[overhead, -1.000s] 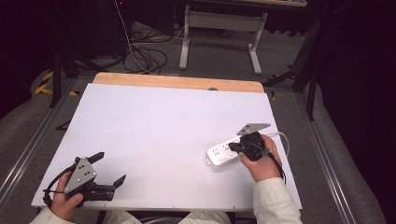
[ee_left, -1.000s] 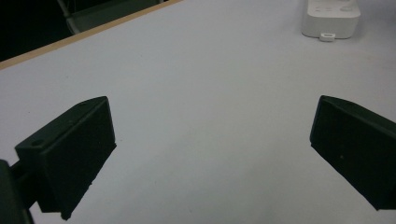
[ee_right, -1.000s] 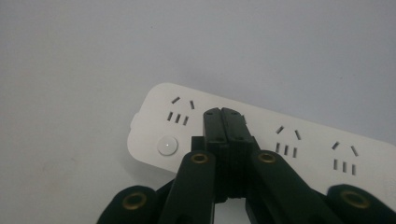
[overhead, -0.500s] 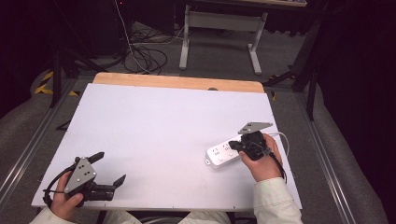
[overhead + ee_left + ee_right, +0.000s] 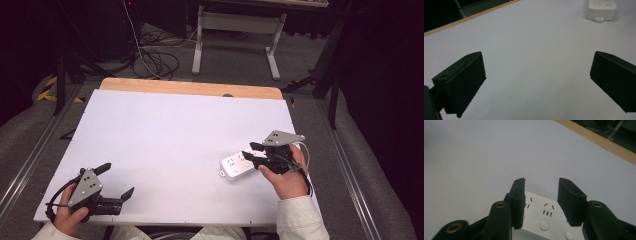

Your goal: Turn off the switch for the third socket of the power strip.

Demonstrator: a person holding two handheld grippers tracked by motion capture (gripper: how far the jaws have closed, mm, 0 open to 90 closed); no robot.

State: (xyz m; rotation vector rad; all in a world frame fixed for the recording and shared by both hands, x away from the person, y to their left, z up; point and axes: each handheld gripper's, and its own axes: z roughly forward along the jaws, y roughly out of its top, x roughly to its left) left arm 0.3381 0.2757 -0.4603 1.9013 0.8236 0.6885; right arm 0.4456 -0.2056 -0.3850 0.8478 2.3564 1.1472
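Lighting even, from overhead. White table (image 5: 165, 135) bright, no glare, in high view; surroundings from 9 through 12 to 3 o'clock fall off to near black. Soft, short shadows under left gripper (image 5: 116, 180) and power strip (image 5: 239, 166). Both gripper views dimmer, greyish cast; near jaws slightly soft, table darkening toward 10 o'clock in right gripper view.
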